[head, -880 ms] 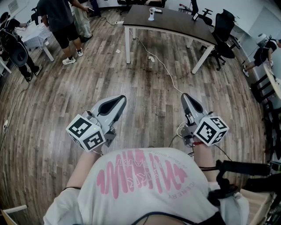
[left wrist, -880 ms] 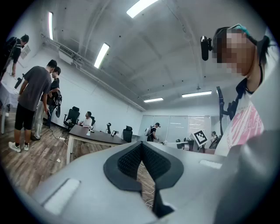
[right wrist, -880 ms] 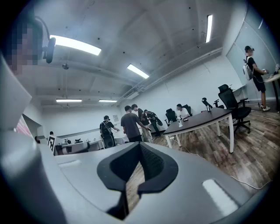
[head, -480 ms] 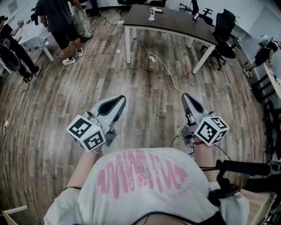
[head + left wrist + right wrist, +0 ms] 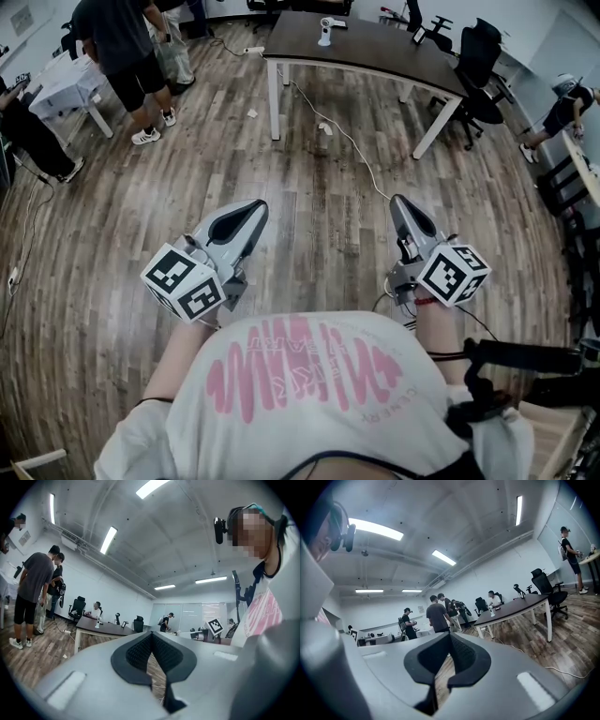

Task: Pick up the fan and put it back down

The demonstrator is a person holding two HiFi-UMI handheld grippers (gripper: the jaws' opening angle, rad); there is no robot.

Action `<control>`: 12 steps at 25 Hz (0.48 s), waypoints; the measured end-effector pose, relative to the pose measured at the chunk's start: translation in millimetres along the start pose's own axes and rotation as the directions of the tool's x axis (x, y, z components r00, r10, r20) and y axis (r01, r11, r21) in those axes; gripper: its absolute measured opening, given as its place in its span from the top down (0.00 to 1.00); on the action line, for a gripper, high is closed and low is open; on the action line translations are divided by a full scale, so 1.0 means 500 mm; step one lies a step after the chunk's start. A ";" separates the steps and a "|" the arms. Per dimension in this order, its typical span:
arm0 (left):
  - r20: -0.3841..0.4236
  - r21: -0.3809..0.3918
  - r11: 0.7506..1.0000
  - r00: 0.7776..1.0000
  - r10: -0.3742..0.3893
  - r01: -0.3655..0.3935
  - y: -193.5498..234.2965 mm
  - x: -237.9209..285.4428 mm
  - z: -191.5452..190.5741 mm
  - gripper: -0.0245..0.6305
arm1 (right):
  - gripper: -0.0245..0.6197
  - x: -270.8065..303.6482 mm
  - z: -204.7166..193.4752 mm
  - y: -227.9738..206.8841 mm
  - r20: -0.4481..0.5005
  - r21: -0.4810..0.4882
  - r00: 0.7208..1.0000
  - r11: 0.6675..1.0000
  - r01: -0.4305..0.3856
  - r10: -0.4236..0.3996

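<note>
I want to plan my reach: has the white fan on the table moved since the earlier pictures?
No. The fan stands at the same spot on the dark table, near its left end, as before.

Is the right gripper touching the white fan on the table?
Apart. The head view shows the right gripper over the floor, far from the fan on the table.

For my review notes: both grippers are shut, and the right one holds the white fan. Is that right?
No. The right gripper holds nothing: the right gripper view shows its jaws closed together with nothing between them. The white fan stands on the dark table across the room. The left gripper is shut, as stated.
</note>
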State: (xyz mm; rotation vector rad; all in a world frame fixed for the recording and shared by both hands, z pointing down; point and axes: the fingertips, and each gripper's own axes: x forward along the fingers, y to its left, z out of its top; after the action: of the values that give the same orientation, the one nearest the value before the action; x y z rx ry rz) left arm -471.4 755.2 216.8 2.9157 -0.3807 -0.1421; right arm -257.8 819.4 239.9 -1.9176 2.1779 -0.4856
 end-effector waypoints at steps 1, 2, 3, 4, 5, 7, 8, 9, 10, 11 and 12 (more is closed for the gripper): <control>0.003 -0.003 1.000 1.000 -0.004 0.004 0.008 -0.001 0.003 0.94 | 0.95 0.008 -0.003 0.002 -0.004 -0.002 1.000 1.000 0.004 -0.004; 0.009 -0.014 1.000 1.000 -0.013 0.013 0.016 -0.001 0.006 0.94 | 0.95 0.015 -0.008 0.004 -0.007 -0.002 1.000 1.000 0.009 -0.009; 0.017 -0.033 0.999 1.000 -0.026 0.027 0.024 -0.002 0.009 0.94 | 0.95 0.022 -0.013 0.006 -0.007 0.001 1.000 1.000 0.013 -0.013; 0.029 -0.059 0.997 0.999 -0.039 0.041 0.033 -0.004 0.011 0.94 | 0.95 0.029 -0.018 0.007 -0.006 0.005 1.000 1.000 0.017 -0.017; 0.043 -0.085 0.995 0.998 -0.047 0.050 0.044 -0.006 0.011 0.94 | 0.95 0.036 -0.025 0.007 -0.006 0.007 1.000 1.000 0.021 -0.021; 0.062 -0.126 0.991 0.997 -0.039 0.047 0.069 -0.012 0.007 0.94 | 0.95 0.049 -0.041 0.007 -0.018 0.007 0.999 1.000 0.028 -0.028; 0.064 -0.136 0.990 0.998 -0.029 0.037 0.082 -0.014 0.002 0.94 | 0.95 0.055 -0.051 0.005 -0.030 0.007 0.999 0.999 0.032 -0.032; 0.060 -0.141 0.990 0.998 -0.019 0.027 0.092 -0.016 -0.004 0.94 | 0.95 0.060 -0.058 0.004 -0.043 0.010 0.998 0.999 0.035 -0.035; 0.053 -0.140 0.990 0.999 -0.012 0.019 0.101 -0.016 -0.008 0.94 | 0.95 0.065 -0.062 0.003 -0.054 0.014 0.998 0.999 0.036 -0.035; 0.045 -0.137 0.991 0.999 -0.007 0.013 0.108 -0.015 -0.012 0.94 | 0.95 0.071 -0.063 0.003 -0.061 0.018 0.998 0.999 0.035 -0.034; 0.036 -0.132 0.991 0.999 -0.005 0.009 0.114 -0.013 -0.014 0.94 | 0.95 0.076 -0.060 0.001 -0.062 0.022 0.997 0.999 0.037 -0.036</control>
State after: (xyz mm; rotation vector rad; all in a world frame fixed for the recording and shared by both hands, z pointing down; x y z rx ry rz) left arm -490.9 704.3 236.1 2.7874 -0.3527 -0.2122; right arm -274.6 785.2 270.2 -1.9586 2.1682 -0.5807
